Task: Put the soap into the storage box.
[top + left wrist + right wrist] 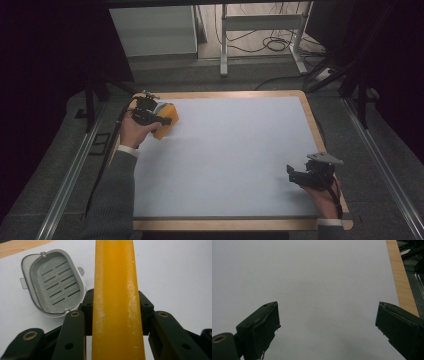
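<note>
So, left gripper (159,119) sits at the far left corner of the pale blue-grey mat (235,155) on the wooden-edged table (310,115), jaws clamped on a yellow-orange glossy bar with whitish scuffs (116,302), bar lifted and standing between the jaws. Grey oval plastic dish with a slotted drain insert (53,283) lies on the mat just beside it, empty. Right gripper (327,327) rests near the right front edge, jaws spread wide, nothing between them, bare mat ahead.
</note>
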A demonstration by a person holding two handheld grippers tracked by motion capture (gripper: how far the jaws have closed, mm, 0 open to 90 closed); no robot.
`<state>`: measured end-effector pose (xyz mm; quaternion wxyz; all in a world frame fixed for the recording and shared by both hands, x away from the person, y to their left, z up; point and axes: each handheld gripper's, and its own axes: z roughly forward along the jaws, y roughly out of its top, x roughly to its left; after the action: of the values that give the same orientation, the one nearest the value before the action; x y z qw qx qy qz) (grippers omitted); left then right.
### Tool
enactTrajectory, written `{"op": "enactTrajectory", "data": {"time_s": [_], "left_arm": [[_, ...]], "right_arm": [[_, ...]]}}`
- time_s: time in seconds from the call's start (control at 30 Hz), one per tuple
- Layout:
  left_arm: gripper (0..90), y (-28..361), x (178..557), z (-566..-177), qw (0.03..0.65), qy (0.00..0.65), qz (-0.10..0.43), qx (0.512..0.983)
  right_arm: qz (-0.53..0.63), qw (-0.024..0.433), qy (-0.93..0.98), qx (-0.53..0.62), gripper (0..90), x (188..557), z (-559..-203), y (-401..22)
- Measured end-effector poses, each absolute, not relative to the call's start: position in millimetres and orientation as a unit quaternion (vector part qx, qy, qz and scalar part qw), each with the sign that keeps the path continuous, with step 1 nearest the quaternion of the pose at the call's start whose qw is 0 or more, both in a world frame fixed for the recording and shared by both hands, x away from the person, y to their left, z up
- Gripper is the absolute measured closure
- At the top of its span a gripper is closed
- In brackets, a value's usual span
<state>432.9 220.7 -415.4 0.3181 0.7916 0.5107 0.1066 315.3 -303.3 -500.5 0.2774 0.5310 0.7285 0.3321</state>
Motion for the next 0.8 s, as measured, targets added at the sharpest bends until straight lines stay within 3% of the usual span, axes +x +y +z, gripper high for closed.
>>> {"op": "enactTrajectory", "data": {"time_s": [0.8], "left_arm": [[61.2, 231.9, 464.3, -422.0, 0.309, 0.54, 0.101, 0.776]], "right_arm": [[0.33, 0.276, 0.73, 0.531, 5.4, 316.0, -502.4, -303.4]]}}
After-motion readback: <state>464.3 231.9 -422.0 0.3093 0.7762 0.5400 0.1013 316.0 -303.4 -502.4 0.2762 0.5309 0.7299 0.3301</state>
